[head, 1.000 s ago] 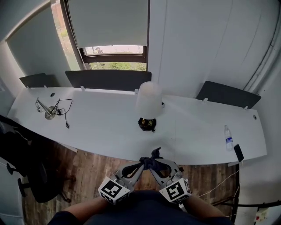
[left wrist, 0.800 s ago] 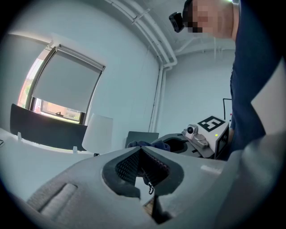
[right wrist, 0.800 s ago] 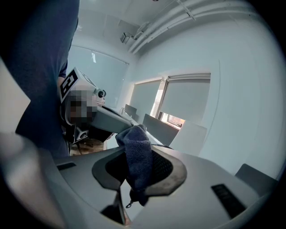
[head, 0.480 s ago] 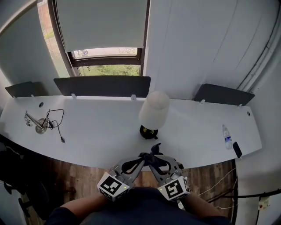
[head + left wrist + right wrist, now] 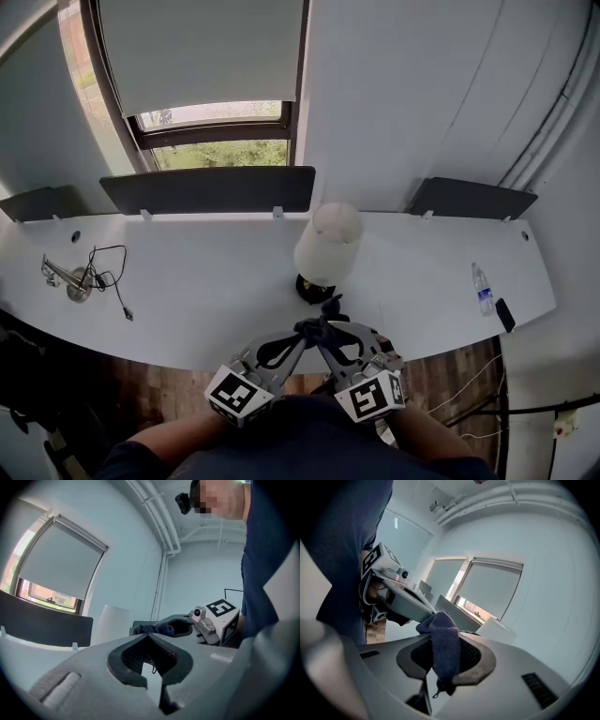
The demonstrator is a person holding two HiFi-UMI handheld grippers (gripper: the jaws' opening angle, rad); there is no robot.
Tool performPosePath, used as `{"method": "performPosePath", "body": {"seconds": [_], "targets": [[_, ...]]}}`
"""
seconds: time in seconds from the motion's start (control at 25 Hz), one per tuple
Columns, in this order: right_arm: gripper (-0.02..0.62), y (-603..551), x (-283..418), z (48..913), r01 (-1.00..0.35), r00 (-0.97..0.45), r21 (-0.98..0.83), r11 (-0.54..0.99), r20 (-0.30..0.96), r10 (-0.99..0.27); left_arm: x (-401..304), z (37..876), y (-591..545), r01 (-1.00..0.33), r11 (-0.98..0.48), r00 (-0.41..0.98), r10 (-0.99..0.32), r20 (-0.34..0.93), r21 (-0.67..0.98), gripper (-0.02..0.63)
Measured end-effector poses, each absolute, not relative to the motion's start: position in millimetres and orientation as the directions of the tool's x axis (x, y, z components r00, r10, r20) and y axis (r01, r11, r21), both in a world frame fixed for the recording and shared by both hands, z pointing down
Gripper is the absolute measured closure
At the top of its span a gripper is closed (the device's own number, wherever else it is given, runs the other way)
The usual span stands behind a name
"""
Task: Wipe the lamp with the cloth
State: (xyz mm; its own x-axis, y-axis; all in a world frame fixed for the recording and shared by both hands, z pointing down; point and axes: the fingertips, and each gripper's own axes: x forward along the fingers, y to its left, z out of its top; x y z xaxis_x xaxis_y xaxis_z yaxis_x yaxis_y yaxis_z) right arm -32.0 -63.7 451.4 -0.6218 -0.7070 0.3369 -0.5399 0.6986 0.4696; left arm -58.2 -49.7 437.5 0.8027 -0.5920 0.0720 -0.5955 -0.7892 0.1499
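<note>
Head view: lamp [image 5: 328, 246] stands upright on the white desk [image 5: 206, 291], pale shade over a dark base, long axis vertical. Both tools are held low near the body, off the desk's near edge, tips converging. The lamp lies straight ahead of those tips, and its base sits just past them in this view. Left gripper [image 5: 298, 339] and right gripper [image 5: 330, 337] look about equally near it. The dark cloth [image 5: 322, 323] bunches where the tips meet. Left gripper view: jaws pressed together at the tips with nothing between them, so it's empty. The lamp shade shows ahead and left of centre, and the right tool with the cloth crosses in front. Right gripper view: jaws pinching the dark blue cloth, a fold standing up past the tips and a tail hanging below. The shade is ahead and slightly right, and the left tool crosses at left. My read: wiping not started. The right tool carries the cloth, so it has to go forward and up to reach the shade. Strokes probably run along the vertical axis.
</note>
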Motion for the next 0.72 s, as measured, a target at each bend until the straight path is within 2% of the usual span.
{"method": "performPosePath", "body": {"seconds": [0.72], "targets": [[0.492,-110.9,-21.8,430.7,-0.439,-0.678,0.533,0.724,0.332,-0.656,-44.0,425.9,-88.5,-0.657,-0.739,0.752,-0.656,0.062,0.147,0.600]]}}
